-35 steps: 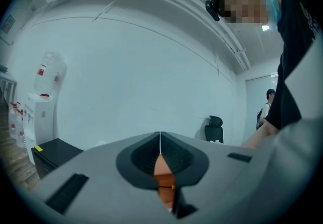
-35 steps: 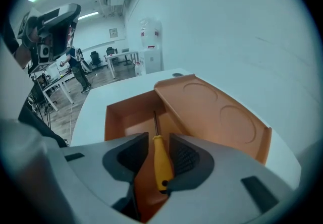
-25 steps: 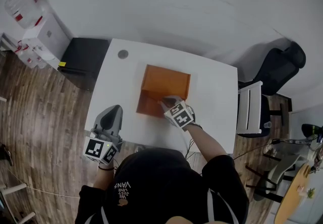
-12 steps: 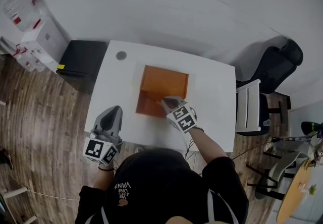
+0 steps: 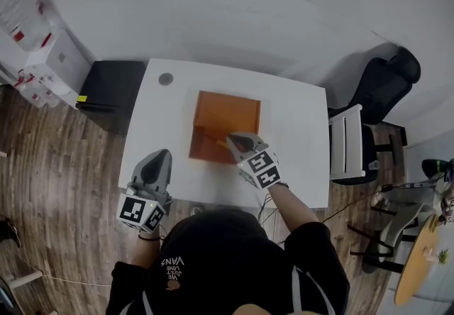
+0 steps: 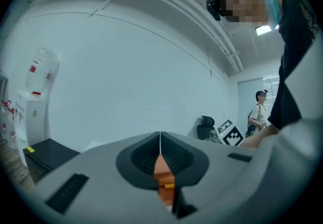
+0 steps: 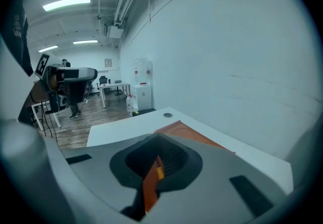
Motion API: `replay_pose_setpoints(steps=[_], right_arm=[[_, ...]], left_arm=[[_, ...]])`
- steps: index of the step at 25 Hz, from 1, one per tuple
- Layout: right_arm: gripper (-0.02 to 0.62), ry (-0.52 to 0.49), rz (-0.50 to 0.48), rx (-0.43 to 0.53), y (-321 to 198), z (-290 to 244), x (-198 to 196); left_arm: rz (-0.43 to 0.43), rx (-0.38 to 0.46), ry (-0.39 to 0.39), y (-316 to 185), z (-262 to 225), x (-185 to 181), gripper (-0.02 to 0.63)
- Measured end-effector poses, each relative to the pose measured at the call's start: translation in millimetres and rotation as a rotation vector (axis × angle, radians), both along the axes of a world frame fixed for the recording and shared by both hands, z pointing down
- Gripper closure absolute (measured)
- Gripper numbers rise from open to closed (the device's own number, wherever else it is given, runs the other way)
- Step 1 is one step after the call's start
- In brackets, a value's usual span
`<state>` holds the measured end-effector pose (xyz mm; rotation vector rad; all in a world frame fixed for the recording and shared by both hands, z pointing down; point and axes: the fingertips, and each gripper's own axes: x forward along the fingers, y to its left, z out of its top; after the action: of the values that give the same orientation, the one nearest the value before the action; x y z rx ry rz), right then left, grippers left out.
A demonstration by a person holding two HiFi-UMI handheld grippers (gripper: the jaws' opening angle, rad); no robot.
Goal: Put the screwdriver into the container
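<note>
The screwdriver seems to be lying inside the orange container on the desk, showing only as a yellow speck beneath the right tongs. Those tongs are sitting fully closed on nothing and have been lifting clear, so the drop looks done. They are angling downward; the left tongs, closed and empty, are hovering level at the desk's near corner.

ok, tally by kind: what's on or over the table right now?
orange container: 1
screwdriver, a yellow bit seen inside the container: 1
grippers: 2, left gripper and right gripper
round grey cap: 1
total: 5
</note>
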<state>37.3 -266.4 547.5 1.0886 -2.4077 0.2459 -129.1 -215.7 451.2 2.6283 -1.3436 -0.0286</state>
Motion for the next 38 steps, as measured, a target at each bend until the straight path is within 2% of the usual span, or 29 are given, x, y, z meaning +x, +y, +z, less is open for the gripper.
replay_pose_setpoints(steps=[19,28,38], right_arm=[[0.584,-0.229,0.112,0.147,41.4,-80.2,7.2],[0.584,-0.253,0.141,0.219,63.9,-105.7,18.1],[0.584,-0.282,0.182,0.236,89.6,-108.5,26.2]], left_arm=[[0.055,0.008,0.006,14.6,-3.1,4.7,0.591],[0.088,0.021,0.009,19.4,-6.0,8.7,0.591],[0.104,0.022,0.015,27.2,-7.4,8.6,0.591]])
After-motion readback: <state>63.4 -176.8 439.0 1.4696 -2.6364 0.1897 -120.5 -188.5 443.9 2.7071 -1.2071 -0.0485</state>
